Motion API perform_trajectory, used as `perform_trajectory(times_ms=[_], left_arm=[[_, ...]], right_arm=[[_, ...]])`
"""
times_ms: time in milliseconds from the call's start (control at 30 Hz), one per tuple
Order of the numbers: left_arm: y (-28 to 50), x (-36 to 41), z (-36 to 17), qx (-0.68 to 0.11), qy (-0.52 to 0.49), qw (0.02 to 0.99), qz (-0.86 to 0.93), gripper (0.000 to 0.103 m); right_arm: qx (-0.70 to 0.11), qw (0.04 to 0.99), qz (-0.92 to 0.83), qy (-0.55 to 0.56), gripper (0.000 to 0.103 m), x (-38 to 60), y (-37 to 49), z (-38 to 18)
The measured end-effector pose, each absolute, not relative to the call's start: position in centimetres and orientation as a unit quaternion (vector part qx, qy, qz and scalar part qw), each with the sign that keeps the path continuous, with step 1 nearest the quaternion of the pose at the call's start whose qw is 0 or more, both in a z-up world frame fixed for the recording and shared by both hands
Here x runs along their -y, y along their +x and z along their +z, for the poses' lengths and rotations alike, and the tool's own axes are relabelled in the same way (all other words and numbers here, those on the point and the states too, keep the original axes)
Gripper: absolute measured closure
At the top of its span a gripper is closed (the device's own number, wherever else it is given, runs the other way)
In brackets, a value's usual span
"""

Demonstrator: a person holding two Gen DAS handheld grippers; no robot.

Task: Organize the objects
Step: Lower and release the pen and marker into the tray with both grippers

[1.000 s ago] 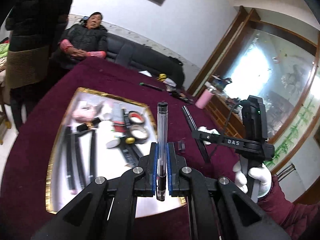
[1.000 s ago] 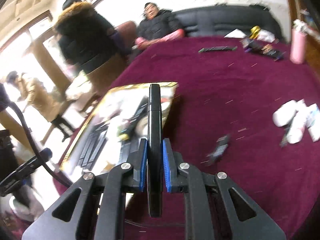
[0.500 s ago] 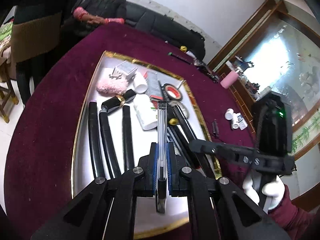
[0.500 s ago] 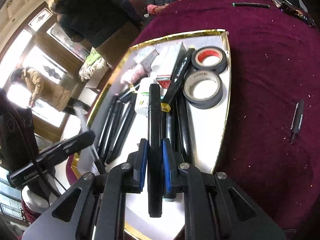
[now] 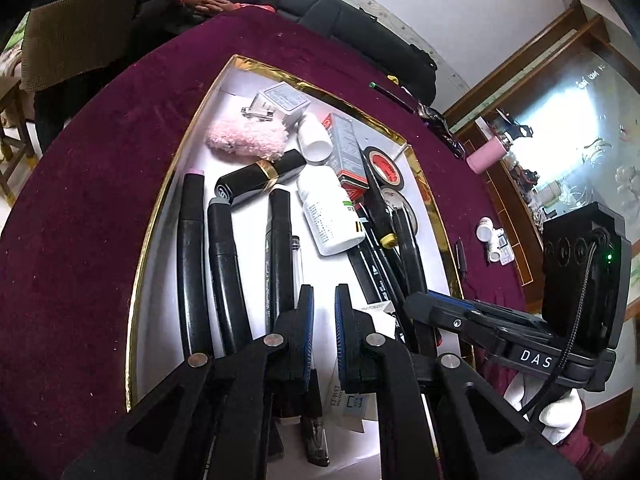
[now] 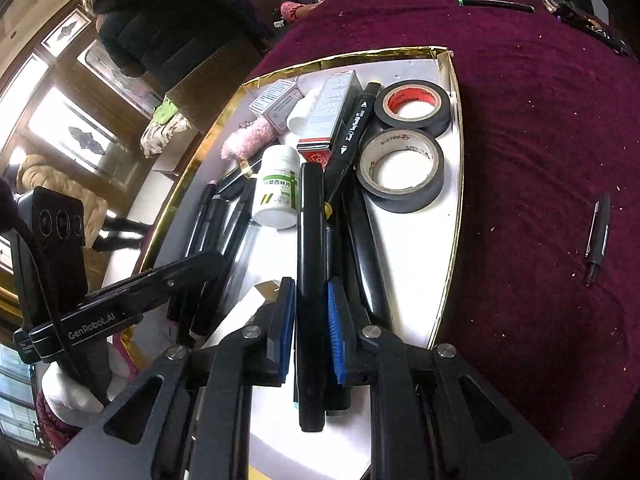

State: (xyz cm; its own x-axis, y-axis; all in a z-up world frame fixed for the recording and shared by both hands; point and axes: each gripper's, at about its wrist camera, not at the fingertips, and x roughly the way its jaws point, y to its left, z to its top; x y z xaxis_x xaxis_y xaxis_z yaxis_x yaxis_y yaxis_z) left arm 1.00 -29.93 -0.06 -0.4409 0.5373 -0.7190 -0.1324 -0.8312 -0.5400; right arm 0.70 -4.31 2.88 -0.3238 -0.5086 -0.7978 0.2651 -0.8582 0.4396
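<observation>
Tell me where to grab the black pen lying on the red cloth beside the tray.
Grip the pen mid-barrel, coming straight down with the jaws across its width. It lies flat and alone on the cloth, long and thin, nothing crowding either side.

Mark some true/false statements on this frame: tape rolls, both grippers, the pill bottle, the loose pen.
1. Two tape rolls lie in the tray. True.
2. The left gripper clamps the clear pen. False: the pen lies in the tray beside its finger. The jaws, which have just been opening, have nothing between them.
3. A black marker sits between the right gripper's pads. True. Those jaws have just been opening slightly.
4. The white pill bottle stands upright on the maroon cloth. False: it lies on its side in the tray.
5. A dark pen lies on the cloth outside the tray. True.
</observation>
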Motion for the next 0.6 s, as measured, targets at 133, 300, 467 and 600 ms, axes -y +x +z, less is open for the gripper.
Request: perform_trajectory(times_ms=[133,300,467,600], left_arm=[[1.5,30.3,0.2,0.22,-0.481,0.199,0.825,0.078],[2.2,30.4,1.4,0.226,-0.466,0.202,0.831,0.063],[3.2,30.7,2.8,0.231,-0.446,0.202,0.841,0.06],[3.5,31.0,3.4,0.246,-0.433,0.203,0.843,0.05]], right_arm=[[0.103,0.249,-0.807,0.525,0.084,4.6,0.9,3.0],[0.093,0.239,-0.813,0.523,0.081,4.3,1.0,3.1],[0.116,0.233,-0.821,0.509,0.081,2.9,0.8,4.1],[0.124,0.225,-0.837,0.483,0.073,0.4,1.8,5.7]])
